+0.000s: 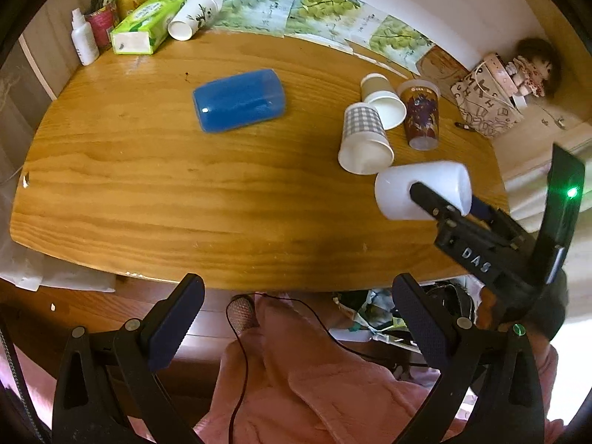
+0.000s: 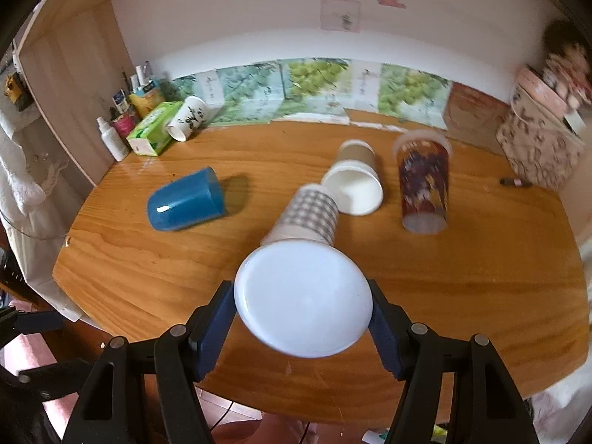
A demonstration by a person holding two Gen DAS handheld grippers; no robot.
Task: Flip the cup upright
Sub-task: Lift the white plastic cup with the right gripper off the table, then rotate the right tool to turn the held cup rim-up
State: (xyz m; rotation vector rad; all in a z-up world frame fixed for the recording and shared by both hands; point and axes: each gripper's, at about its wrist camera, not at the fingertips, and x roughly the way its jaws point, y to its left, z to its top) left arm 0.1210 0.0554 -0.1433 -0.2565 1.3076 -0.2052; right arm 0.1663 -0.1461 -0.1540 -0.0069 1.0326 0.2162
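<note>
My right gripper (image 2: 302,305) is shut on a white plastic cup (image 2: 303,298), held on its side above the near right part of the wooden table (image 2: 148,259), its flat base facing the camera. In the left wrist view the same white cup (image 1: 421,188) lies sideways in the right gripper (image 1: 444,199), base to the left. My left gripper (image 1: 296,318) is open and empty, back off the table's near edge above pink cloth.
Several cups lie on their sides: a blue one (image 1: 238,100), a checked paper one (image 1: 364,140), a brown paper one (image 1: 383,100), and a white printed one (image 1: 192,16) at the back. A dark patterned cup (image 1: 420,113) stands inverted. Tissue box (image 1: 146,26) back left.
</note>
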